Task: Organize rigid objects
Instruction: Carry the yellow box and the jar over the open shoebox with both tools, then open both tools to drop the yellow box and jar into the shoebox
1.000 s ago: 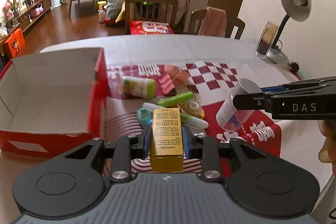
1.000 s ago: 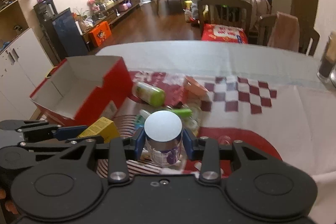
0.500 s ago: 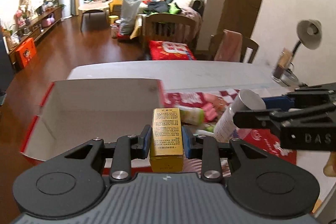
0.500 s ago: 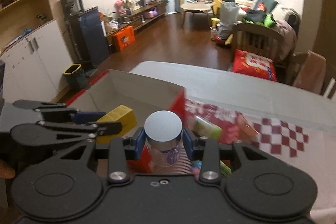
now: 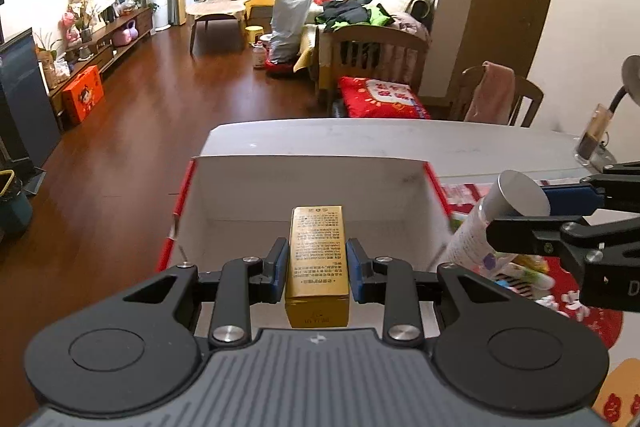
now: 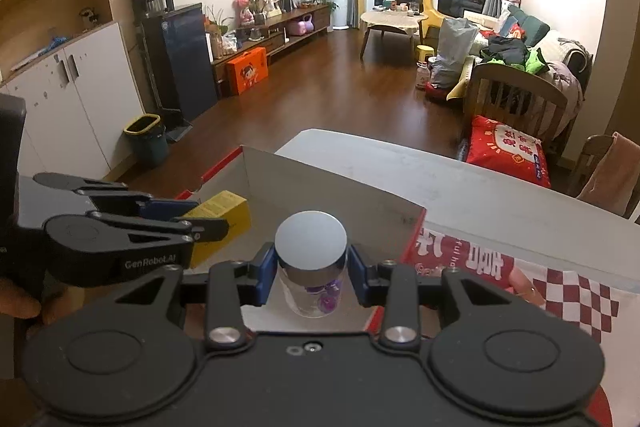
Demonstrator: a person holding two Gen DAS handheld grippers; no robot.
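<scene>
My left gripper [image 5: 317, 269] is shut on a small gold box [image 5: 317, 253] and holds it over the open red cardboard box [image 5: 308, 183] with a white inside. My right gripper [image 6: 311, 269] is shut on a clear bottle with a silver cap [image 6: 311, 242] and holds it over the same red box [image 6: 320, 183], near its right wall. In the left wrist view the bottle [image 5: 496, 215] and right gripper [image 5: 568, 227] sit to the right. In the right wrist view the gold box [image 6: 222, 217] and left gripper [image 6: 132, 231] sit to the left.
A red patterned cloth [image 5: 560, 291] with several small items lies right of the box on the white table [image 5: 400, 139]. A lamp base and glass [image 5: 592, 143] stand at the far right. Chairs [image 5: 496, 95] stand behind the table.
Both grippers have moved left from over the cloth to over the red box, each still holding its item. The loose items on the cloth have mostly left view.
</scene>
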